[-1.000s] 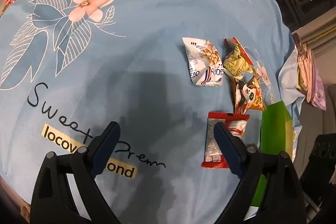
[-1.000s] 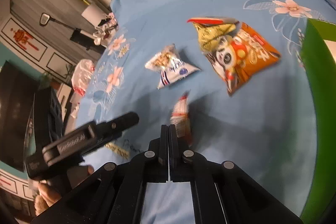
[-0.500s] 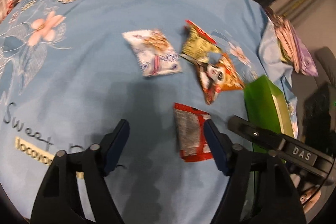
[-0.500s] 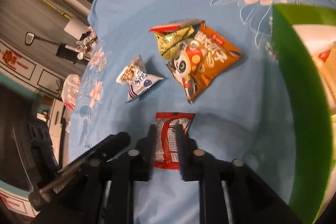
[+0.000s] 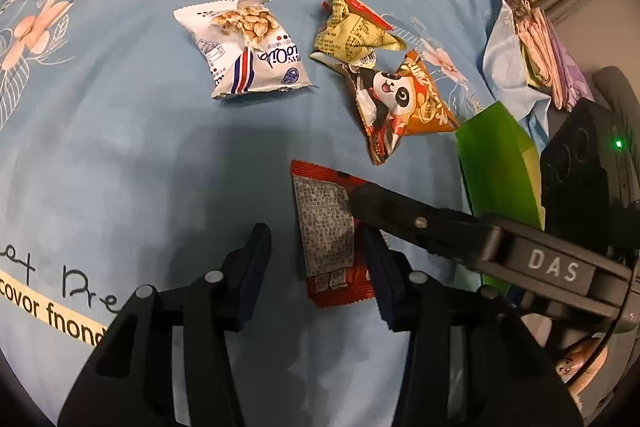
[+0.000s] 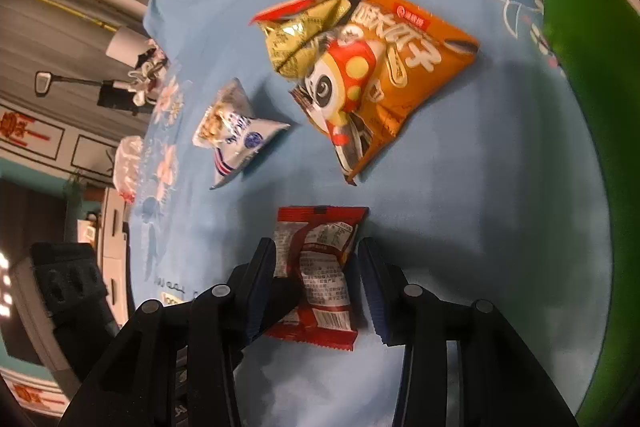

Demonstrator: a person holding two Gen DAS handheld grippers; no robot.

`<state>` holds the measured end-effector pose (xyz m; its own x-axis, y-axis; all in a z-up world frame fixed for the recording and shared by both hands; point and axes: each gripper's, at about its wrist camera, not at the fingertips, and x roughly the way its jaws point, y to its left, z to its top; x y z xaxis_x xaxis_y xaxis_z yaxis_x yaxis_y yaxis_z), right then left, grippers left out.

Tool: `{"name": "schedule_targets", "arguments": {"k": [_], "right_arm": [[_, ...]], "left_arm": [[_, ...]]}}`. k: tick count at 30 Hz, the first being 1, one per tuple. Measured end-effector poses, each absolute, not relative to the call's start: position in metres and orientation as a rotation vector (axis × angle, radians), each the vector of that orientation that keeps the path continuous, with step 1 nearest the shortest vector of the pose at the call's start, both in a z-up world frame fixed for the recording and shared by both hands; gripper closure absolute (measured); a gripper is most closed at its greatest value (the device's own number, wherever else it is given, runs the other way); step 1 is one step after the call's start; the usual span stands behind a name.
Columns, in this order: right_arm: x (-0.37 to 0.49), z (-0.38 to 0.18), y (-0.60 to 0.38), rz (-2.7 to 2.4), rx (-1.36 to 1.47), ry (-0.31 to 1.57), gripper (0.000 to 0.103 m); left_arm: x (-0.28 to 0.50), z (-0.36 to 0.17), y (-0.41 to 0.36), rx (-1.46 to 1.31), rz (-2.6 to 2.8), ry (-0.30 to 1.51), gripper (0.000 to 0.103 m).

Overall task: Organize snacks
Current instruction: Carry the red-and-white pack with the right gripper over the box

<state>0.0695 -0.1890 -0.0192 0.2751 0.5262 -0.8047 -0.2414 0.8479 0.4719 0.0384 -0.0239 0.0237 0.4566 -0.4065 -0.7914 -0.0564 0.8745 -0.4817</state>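
Hovering over the red packet (image 6: 316, 275), both grippers are angled down at it where it lies flat on the blue floral sheet (image 5: 120, 155), just short of the green box (image 5: 496, 171). Step in hand, I'd say: picking this one up, first of the loose snacks to go.

Right gripper (image 6: 316, 291): jaws opening, standing either side of the packet's lower half w/ the packet between them. Left-hand pad sits right at the wrapper edge, the other stands a little off; no squeeze visible, so not gripping yet. Its finger shows in the left wrist view, lying across the packet's right side.

Left gripper (image 5: 316, 267): jaws closing, packet between them near its bottom end. Right pad looks to be at the wrapper's edge, left pad clearly apart from it w/ sheet showing between. Not clamped either.

Other snacks are further out on the sheet: white peanut bag (image 5: 244, 47), yellow-green crumpled bag (image 5: 352, 35) touching the orange panda bag (image 5: 404, 103), which lies near the box's corner.

Next move, as I judge it: only one tool needs the packet, so the two shouldn't fight over it. Wrapper is thin and flat on soft fabric, so whichever grips must press its tips down a bit to catch the edges, not the sheet, then lift and carry it right to the box
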Motion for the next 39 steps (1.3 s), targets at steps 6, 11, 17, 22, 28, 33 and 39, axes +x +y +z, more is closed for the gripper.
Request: {"name": "schedule_targets", "arguments": {"k": [6, 11, 17, 22, 28, 33, 39], "right_arm": [[0.067, -0.021, -0.188, 0.54, 0.241, 1.16, 0.06], [0.07, -0.025, -0.194, 0.58, 0.276, 1.168, 0.062], [0.062, -0.021, -0.193, 0.592, 0.262, 1.143, 0.066], [0.052, -0.006, -0.191, 0.591, 0.234, 1.094, 0.066], [0.036, 0.024, -0.193, 0.59, 0.208, 1.0, 0.066], [0.019, 0.047, -0.196, 0.589, 0.175, 0.937, 0.066], [0.004, 0.083, -0.217, 0.584, 0.174, 0.837, 0.066]], "left_arm": [[0.037, 0.02, -0.022, -0.497, -0.232, 1.081, 0.062], [0.035, 0.017, -0.022, -0.534, -0.287, 1.092, 0.07], [0.03, 0.022, -0.029, -0.482, -0.285, 1.067, 0.072], [0.028, 0.034, -0.032, -0.469, -0.296, 1.019, 0.072], [0.016, 0.058, -0.035, -0.442, -0.332, 0.93, 0.072], [0.003, 0.077, -0.043, -0.423, -0.356, 0.877, 0.072], [-0.001, 0.109, -0.068, -0.359, -0.398, 0.8, 0.071]]}}
